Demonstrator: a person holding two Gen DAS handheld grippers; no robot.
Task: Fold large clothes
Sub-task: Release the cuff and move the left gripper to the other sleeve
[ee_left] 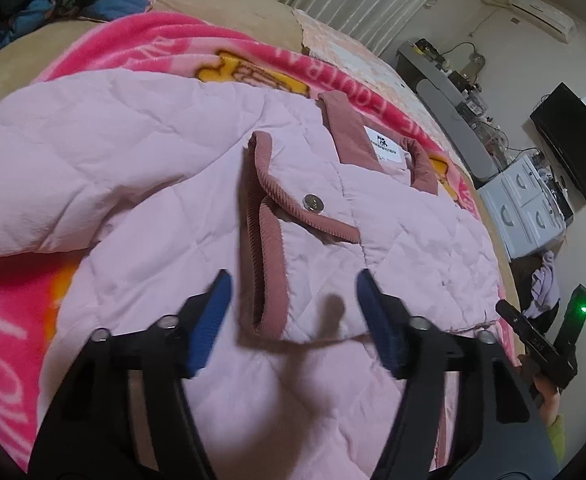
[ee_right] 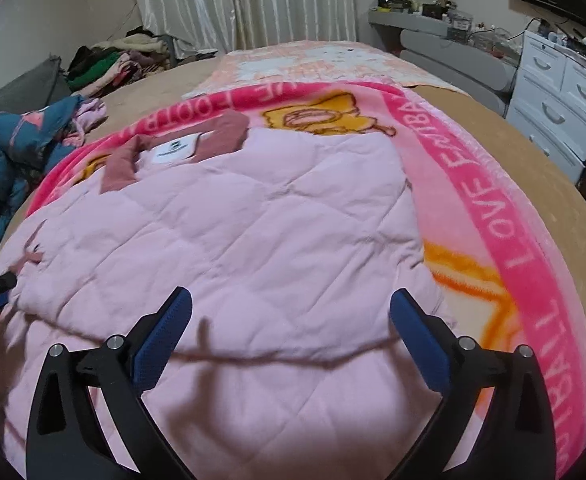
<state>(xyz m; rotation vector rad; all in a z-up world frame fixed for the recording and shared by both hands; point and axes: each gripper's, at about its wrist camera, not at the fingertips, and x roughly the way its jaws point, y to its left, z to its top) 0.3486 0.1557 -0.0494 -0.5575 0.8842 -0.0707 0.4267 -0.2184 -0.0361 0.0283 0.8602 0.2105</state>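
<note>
Bed [ee_right: 553, 216], pink blanket [ee_right: 489, 200] spread on top. Pink quilted jacket [ee_right: 253, 216] lies folded on blanket, collar far side. Left gripper [ee_left: 293, 300] and right gripper [ee_right: 291, 320] above jacket, jaws spread, nothing pinched.

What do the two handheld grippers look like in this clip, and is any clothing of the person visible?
Both the left gripper and the right gripper have black angular frames with silver pivot bolts and two fingers faced with ribbed blue pads. In the left wrist view, the right gripper's black body shows a green light, and a yellow-green sleeve appears beneath it.
</note>
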